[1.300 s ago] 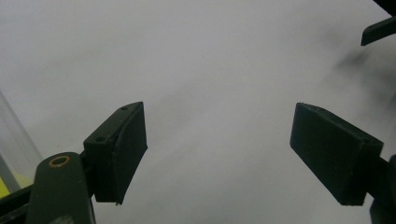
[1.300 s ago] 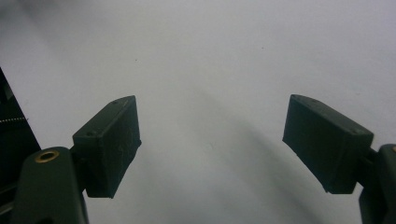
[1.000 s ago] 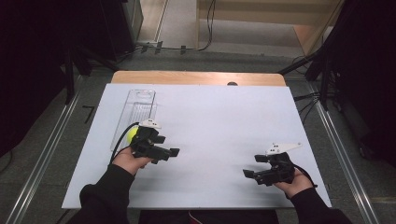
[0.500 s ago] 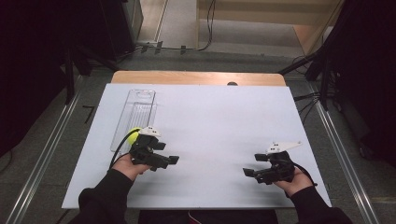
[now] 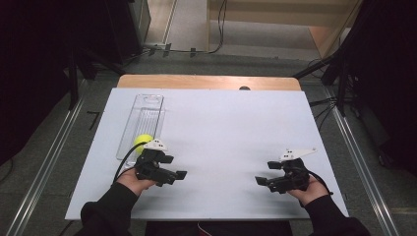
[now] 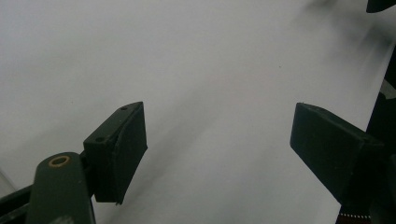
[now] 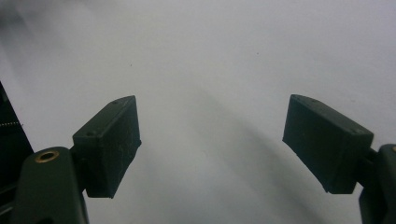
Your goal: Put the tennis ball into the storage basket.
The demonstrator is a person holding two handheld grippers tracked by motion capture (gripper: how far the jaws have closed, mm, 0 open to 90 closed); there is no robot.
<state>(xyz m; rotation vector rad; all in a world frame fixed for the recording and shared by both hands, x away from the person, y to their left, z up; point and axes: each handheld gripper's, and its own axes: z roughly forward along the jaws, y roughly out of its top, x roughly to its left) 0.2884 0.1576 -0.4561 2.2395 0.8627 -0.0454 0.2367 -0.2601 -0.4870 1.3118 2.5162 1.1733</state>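
Bright white table (image 5: pixel 221 128), dark surroundings, soft shadows, hazy close-up views

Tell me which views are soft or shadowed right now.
High view: sharp on the table, surroundings dark. Left gripper view: white surface hazy, dark smudge top right, left gripper casting a soft shadow. Right gripper view: right gripper crisp, background blurred, faint diagonal shadows.

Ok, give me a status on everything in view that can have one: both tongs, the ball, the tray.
Left tongs: open, nothing between the jaws, above bare white table.
Right tongs: open, empty, above bare table.
Small yellow-green ball: lying at the near end of the tray, just beyond the left hand, not gripped.
Long clear plastic tray: flat on the table, left side, unheld.
White table top: bare between the two hands.
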